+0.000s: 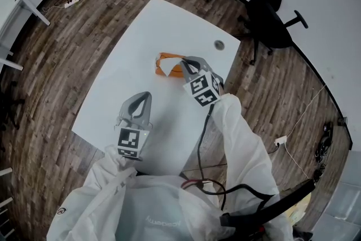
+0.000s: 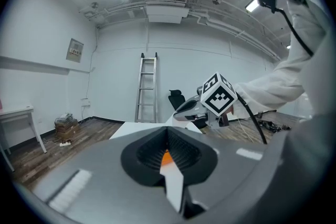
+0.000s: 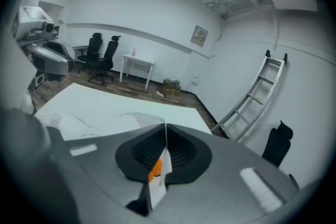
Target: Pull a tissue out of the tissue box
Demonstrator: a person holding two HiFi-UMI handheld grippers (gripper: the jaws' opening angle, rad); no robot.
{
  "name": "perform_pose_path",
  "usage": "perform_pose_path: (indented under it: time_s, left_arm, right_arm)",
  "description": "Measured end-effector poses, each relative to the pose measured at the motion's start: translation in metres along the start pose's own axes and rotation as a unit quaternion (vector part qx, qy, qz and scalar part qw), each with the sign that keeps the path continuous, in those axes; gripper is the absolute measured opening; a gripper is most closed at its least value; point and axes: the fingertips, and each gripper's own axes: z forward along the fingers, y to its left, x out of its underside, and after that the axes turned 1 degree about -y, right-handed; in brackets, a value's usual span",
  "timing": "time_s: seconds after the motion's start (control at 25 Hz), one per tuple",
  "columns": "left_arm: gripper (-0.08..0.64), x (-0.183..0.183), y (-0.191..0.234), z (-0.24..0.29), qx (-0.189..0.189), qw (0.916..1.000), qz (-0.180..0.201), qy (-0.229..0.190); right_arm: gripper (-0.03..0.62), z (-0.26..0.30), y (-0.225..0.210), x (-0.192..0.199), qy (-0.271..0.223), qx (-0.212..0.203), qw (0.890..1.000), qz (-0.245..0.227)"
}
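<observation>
- Head view shows the orange tissue box (image 1: 167, 57) lying on the white table (image 1: 146, 31), toward its far side, directly under the tip of the right gripper (image 1: 186, 62).
- A white tissue (image 1: 165, 69) stands up out of the box as a small pointed flap, and it reaches toward the right gripper.
- In the right gripper view the two jaws are pressed together, and a thin white strip of the tissue (image 3: 157, 186) hangs from the line where they meet, with the orange box (image 3: 155, 168) behind it.
- The left gripper (image 1: 146, 95) hovers over the near part of the table, well apart from the box. Its jaws are also closed and nothing is between them.
- The tissue is probably very light, soft and easy to tear, so the best place to hold it is the raised middle fold.
- The box looks light too, and it may lift together with the sheet, because nothing presses it down.
</observation>
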Motion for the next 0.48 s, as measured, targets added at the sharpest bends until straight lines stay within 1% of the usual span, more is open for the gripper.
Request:
perform_pose_path:
  time_s: [0.2,0.48]
  left_arm:
    - [0.0,-0.006,-0.006,-0.005,0.005,0.9999,0.007,-0.008]
    - [0.0,-0.01,-0.01,-0.014,0.008,0.9998,0.013,-0.014]
  right_arm:
    - [0.003,-0.015,0.0,-0.005,-0.008,0.012,1.0,0.001]
    - [0.003,-0.034,0.0,-0.016,-0.026,0.027,0.999,0.013]
